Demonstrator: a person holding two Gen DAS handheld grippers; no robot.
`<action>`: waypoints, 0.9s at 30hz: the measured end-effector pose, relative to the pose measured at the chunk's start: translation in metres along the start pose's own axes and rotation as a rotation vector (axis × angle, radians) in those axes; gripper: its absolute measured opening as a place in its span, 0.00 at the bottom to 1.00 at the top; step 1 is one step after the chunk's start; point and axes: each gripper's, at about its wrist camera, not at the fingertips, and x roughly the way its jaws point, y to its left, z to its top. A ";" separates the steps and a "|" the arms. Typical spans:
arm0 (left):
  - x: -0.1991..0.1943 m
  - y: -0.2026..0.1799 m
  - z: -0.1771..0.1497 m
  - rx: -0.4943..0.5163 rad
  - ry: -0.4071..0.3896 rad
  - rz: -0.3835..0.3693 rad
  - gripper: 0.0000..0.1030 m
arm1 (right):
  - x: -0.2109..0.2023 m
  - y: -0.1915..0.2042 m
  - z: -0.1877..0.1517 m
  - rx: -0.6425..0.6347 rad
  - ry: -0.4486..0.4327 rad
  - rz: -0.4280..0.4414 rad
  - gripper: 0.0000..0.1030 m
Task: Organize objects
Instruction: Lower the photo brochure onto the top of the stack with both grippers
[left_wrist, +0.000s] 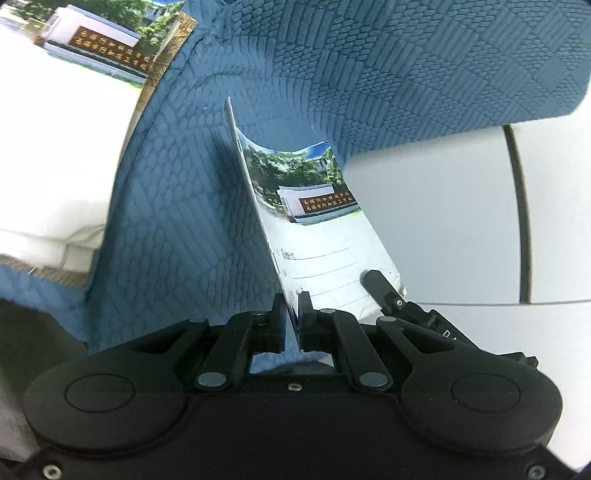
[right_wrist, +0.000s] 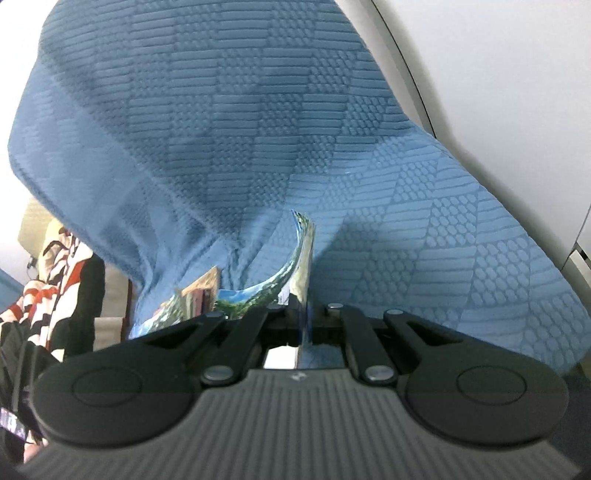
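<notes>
The left hand-held gripper (left_wrist: 291, 314) is clenched on the lower edge of a thin white booklet with a photo cover and ruled lines (left_wrist: 314, 221), lifted edge-on above the blue quilted cloth (left_wrist: 369, 74) on the white tabletop (left_wrist: 443, 221). The right hand-held gripper (right_wrist: 301, 314) pinches the same booklet, curled and blurred there. A second, similar booklet (left_wrist: 92, 48) is cut off at upper left.

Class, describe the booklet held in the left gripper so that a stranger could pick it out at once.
Find the blue textured cloth on the white table. Above it, the left gripper pinches a thin booklet. Unlike the similar booklet at upper left, it stands on edge, curling.
</notes>
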 end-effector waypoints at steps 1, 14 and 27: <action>-0.004 0.000 -0.001 0.004 0.001 -0.004 0.05 | -0.004 0.005 -0.003 -0.006 -0.002 -0.006 0.05; -0.090 -0.014 0.013 0.054 -0.068 -0.031 0.06 | -0.025 0.077 -0.009 -0.054 -0.003 0.018 0.06; -0.193 -0.001 0.044 0.074 -0.240 -0.010 0.07 | -0.004 0.167 -0.008 -0.104 0.005 0.170 0.06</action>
